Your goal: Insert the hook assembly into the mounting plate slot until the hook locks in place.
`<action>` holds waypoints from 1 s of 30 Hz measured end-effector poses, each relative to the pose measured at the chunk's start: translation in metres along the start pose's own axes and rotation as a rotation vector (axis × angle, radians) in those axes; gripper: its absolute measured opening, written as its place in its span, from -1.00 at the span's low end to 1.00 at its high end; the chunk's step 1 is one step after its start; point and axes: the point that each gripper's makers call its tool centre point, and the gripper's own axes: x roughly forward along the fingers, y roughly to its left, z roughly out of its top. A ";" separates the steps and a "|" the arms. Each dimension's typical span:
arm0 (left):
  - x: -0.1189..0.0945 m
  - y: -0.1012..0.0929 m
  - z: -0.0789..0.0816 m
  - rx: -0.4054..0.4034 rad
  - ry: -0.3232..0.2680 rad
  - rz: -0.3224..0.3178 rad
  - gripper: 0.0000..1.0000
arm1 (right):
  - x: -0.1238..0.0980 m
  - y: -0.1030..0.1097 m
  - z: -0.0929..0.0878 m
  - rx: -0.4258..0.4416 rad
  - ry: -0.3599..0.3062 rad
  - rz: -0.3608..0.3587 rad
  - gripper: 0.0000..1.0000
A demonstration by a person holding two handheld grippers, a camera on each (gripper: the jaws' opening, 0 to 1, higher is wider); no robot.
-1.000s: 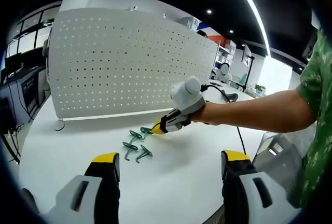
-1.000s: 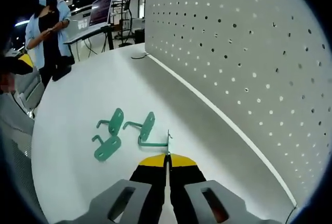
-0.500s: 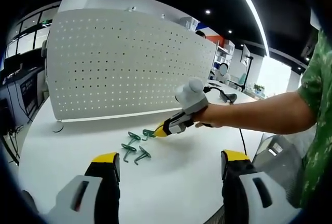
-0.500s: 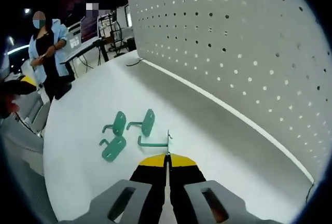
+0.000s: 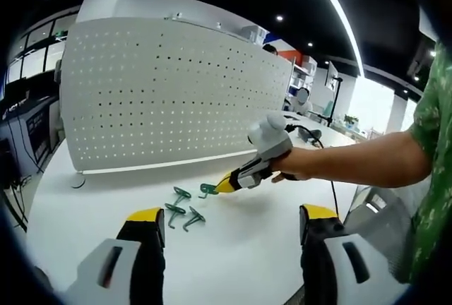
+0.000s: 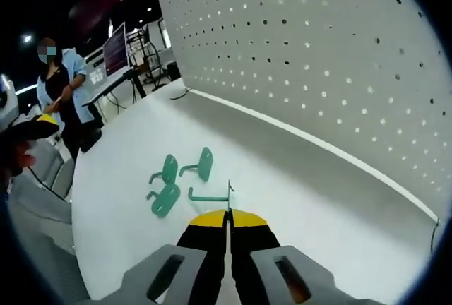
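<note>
A white pegboard mounting plate (image 5: 176, 93) stands upright at the back of the white table (image 5: 233, 248). My right gripper (image 5: 224, 185) reaches in from the right, shut on a teal hook (image 5: 207, 190) held just above the table. In the right gripper view the shut jaws (image 6: 227, 214) pinch the thin end of that hook (image 6: 208, 196), and the pegboard (image 6: 318, 58) rises to the right. Three more teal hooks (image 5: 180, 206) lie on the table beside it; they appear again as loose hooks (image 6: 168, 181). My left gripper (image 5: 232, 213) hovers open near the front, holding nothing.
A person (image 6: 53, 86) stands beyond the table's far end, near desks and monitors. A cable (image 6: 180, 95) lies by the pegboard's foot. A chair (image 5: 381, 213) stands at the table's right edge, and bare table (image 6: 318, 213) lies between the hooks and the pegboard.
My right gripper has drawn a little up and away from the three loose hooks, carrying its hook along. The left gripper stays open, and its view has shifted only slightly.
</note>
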 end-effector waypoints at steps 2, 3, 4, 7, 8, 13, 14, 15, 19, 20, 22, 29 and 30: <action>0.000 -0.001 0.002 0.008 -0.004 -0.001 0.57 | -0.003 0.001 0.000 0.015 -0.008 0.003 -1.00; 0.000 -0.002 0.003 0.012 -0.006 -0.003 0.56 | -0.005 0.002 0.001 0.025 -0.012 0.005 -1.00; 0.001 -0.003 0.003 0.013 -0.008 -0.004 0.56 | -0.007 0.002 0.001 0.034 -0.019 0.010 -1.00; 0.001 -0.004 0.006 0.024 -0.013 -0.006 0.53 | -0.011 0.006 0.002 0.054 -0.031 0.018 -1.00; 0.001 -0.004 0.006 0.029 -0.014 -0.006 0.51 | -0.013 0.008 0.002 0.061 -0.034 0.021 -1.00; 0.000 -0.002 0.010 0.045 -0.024 0.000 0.46 | -0.020 0.016 0.005 0.114 -0.067 0.051 -1.00; 0.000 -0.002 0.011 0.048 -0.025 0.001 0.45 | -0.021 0.018 0.006 0.122 -0.073 0.055 -1.00; 0.001 -0.002 0.012 0.054 -0.027 0.001 0.43 | -0.022 0.019 0.006 0.130 -0.077 0.060 -1.00; 0.003 0.000 0.018 0.074 -0.039 0.004 0.37 | -0.029 0.027 0.012 0.162 -0.109 0.081 -1.00; 0.003 0.000 0.020 0.076 -0.041 0.005 0.36 | -0.031 0.030 0.013 0.159 -0.113 0.083 -1.00; 0.004 0.001 0.022 0.080 -0.047 0.005 0.34 | -0.034 0.034 0.016 0.157 -0.122 0.092 -1.00; 0.006 0.002 0.029 0.104 -0.057 0.002 0.27 | -0.045 0.048 0.028 0.210 -0.177 0.138 -1.00; 0.005 0.002 0.030 0.106 -0.059 0.002 0.26 | -0.046 0.050 0.030 0.223 -0.186 0.149 -1.00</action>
